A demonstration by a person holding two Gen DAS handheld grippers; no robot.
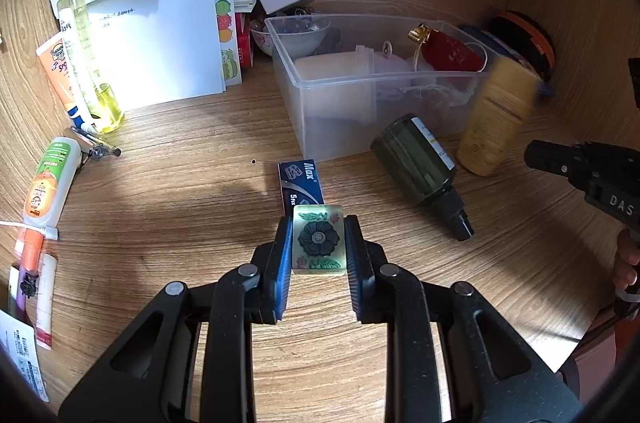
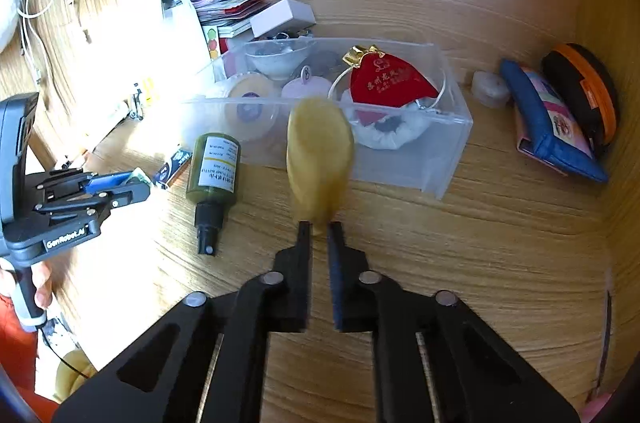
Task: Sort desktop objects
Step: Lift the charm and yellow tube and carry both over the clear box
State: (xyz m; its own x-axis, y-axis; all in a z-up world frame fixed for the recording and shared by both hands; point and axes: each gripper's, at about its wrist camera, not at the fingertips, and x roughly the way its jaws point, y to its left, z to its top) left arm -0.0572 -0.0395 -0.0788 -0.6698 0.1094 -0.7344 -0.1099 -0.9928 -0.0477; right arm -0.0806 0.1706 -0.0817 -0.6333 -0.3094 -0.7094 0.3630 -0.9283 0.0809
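- A pale green tile (image 1: 319, 240) printed with a dark flower sits clamped between the blue pads of the left gripper (image 1: 319, 243), just above the wooden desk (image 1: 180, 183) and over the near end of a small blue box (image 1: 301, 185) marked "Max".
- The right gripper (image 2: 319, 229) has its fingers pinched narrow on the bottom end of a yellow tube (image 2: 319, 159); the tube stands up from the jaws, blurred, in front of the clear plastic bin (image 2: 448, 159).
- In the left wrist view the same tube appears beside the bin's right end, so both hands are loaded at once.
- A dark green bottle (image 1: 420, 163) lies on its side on the desk between the two grippers, untouched.
- The bin already holds a red pouch (image 2: 390, 79), a small bowl (image 2: 276, 61) and round containers.
- Farther out: lotion bottles and tubes at the left, papers propped behind, a blue wallet (image 2: 552, 127) and an orange-rimmed case at the far right.
- Judged step: both items are picked and ready to carry to the bin.
- The next move calls for lifting each clear of the bin's front wall, then opening over a free spot; the tube, gripped only by its end, may swing or slip.
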